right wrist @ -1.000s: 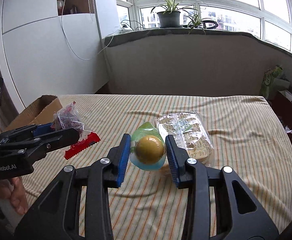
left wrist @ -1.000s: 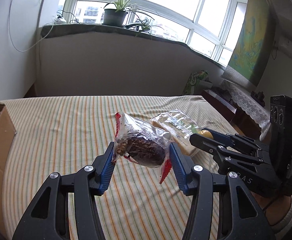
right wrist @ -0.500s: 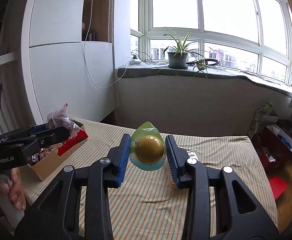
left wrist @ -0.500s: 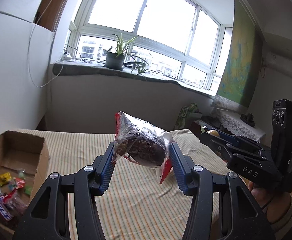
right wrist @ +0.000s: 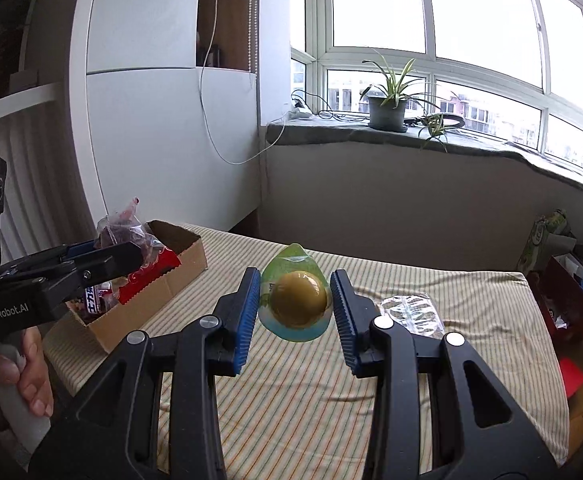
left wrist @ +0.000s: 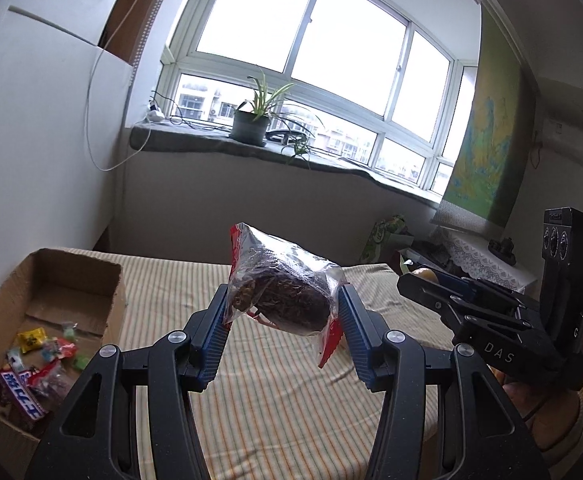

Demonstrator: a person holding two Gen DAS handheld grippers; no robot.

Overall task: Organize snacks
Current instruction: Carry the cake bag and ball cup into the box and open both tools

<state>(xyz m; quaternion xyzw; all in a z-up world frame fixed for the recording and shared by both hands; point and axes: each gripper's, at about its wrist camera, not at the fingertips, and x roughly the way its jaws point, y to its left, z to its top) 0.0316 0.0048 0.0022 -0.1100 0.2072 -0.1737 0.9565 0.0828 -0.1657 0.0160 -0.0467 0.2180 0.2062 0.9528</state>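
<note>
My left gripper [left wrist: 281, 316] is shut on a clear packet with a dark brown cake [left wrist: 283, 300] and holds it in the air above the striped table [left wrist: 251, 392]. My right gripper [right wrist: 295, 300] is shut on a green packet with a round yellow snack [right wrist: 297, 300], also lifted. A cardboard box [left wrist: 71, 280] with several wrapped sweets [left wrist: 35, 364] stands at the table's left edge. The box also shows in the right wrist view [right wrist: 171, 276], behind the left gripper [right wrist: 103, 260]. The right gripper shows at the right of the left wrist view [left wrist: 415, 280].
A clear tray packet of biscuits [right wrist: 411, 314] lies on the table to the right. A potted plant [left wrist: 251, 120] stands on the window sill. Bags and a red box [right wrist: 563, 292] sit on the floor right of the table.
Both grippers have risen and turned left with their packets. The cardboard box has come further into both views.
</note>
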